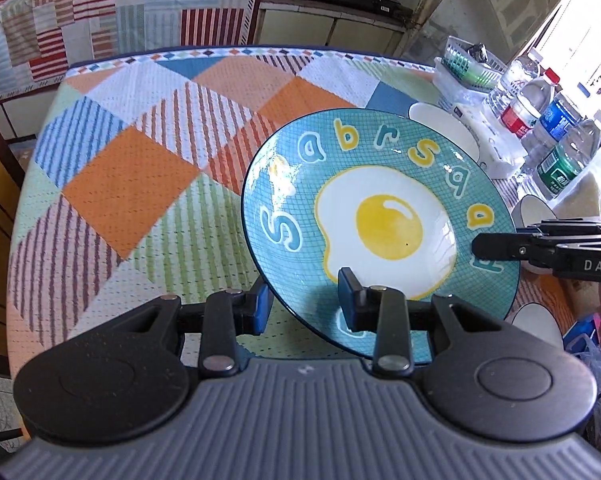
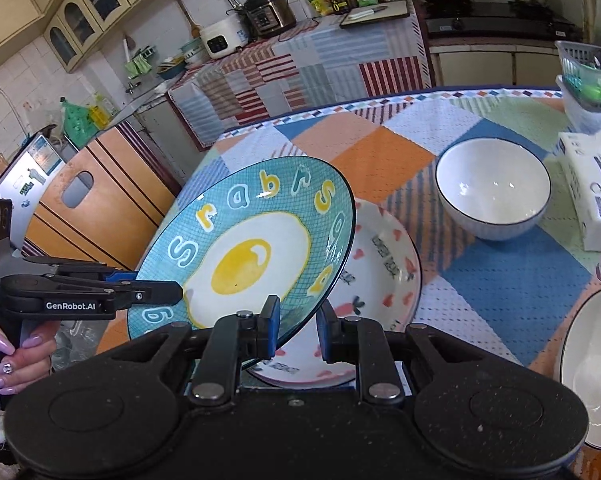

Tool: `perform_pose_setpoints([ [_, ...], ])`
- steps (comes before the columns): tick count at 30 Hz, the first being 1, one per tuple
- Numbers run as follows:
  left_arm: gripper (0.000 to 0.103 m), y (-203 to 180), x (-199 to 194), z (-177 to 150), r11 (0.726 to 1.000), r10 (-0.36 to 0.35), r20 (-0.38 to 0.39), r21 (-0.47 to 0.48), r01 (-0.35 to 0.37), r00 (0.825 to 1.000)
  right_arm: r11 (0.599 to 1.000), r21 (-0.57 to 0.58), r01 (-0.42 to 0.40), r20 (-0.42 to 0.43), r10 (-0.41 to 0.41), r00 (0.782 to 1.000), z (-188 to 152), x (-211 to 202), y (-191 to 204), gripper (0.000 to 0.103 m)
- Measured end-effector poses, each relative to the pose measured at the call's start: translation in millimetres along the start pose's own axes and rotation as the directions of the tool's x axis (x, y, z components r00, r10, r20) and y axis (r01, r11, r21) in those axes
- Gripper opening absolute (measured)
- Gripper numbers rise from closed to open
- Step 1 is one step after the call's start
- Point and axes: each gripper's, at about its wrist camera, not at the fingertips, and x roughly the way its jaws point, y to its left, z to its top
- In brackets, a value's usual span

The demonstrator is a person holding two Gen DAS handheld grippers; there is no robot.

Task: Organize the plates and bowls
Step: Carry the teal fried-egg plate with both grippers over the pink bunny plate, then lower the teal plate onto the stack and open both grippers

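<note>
A teal plate with a fried-egg picture and letters (image 1: 384, 216) (image 2: 256, 248) hangs tilted above the patchwork tablecloth (image 1: 140, 184). My left gripper (image 1: 304, 306) is shut on its near rim, one blue pad on each face. My right gripper (image 2: 298, 322) is shut on the opposite rim and shows in the left wrist view as a black finger (image 1: 496, 246) on the plate's right edge. The left gripper (image 2: 168, 292) reaches in from the left in the right wrist view. Under the teal plate, a white plate with hearts and carrots (image 2: 384, 264) lies on the table.
A white bowl (image 2: 494, 192) stands behind the patterned plate, and another (image 2: 592, 368) is at the right edge. A tissue pack (image 2: 596, 188), a plastic basket (image 2: 584, 68) and water bottles (image 1: 556, 120) line the right side. A hand (image 2: 16, 352) holds the left gripper's handle.
</note>
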Motion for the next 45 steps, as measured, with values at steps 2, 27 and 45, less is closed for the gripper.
perform_pose_setpoints([
  [2, 0.033, 0, 7, -2, 1.0, -0.008, -0.015, -0.004, 0.008, 1.0, 1.0, 0.006, 0.005, -0.012, -0.005, 1.0, -2, 3, -5, 0.024],
  [27, 0.033, 7, 54, -7, 0.997, -0.02, -0.101, -0.081, 0.011, 0.995, 0.992, 0.0, 0.125, -0.148, -0.124, 0.981, -2, 36, -14, 0.025],
  [45, 0.032, 2, 58, -8, 0.997, 0.006, -0.116, -0.072, -0.015, 0.993, 0.888, -0.261, 0.379, -0.129, -0.422, 0.897, -7, 56, 28, 0.034],
])
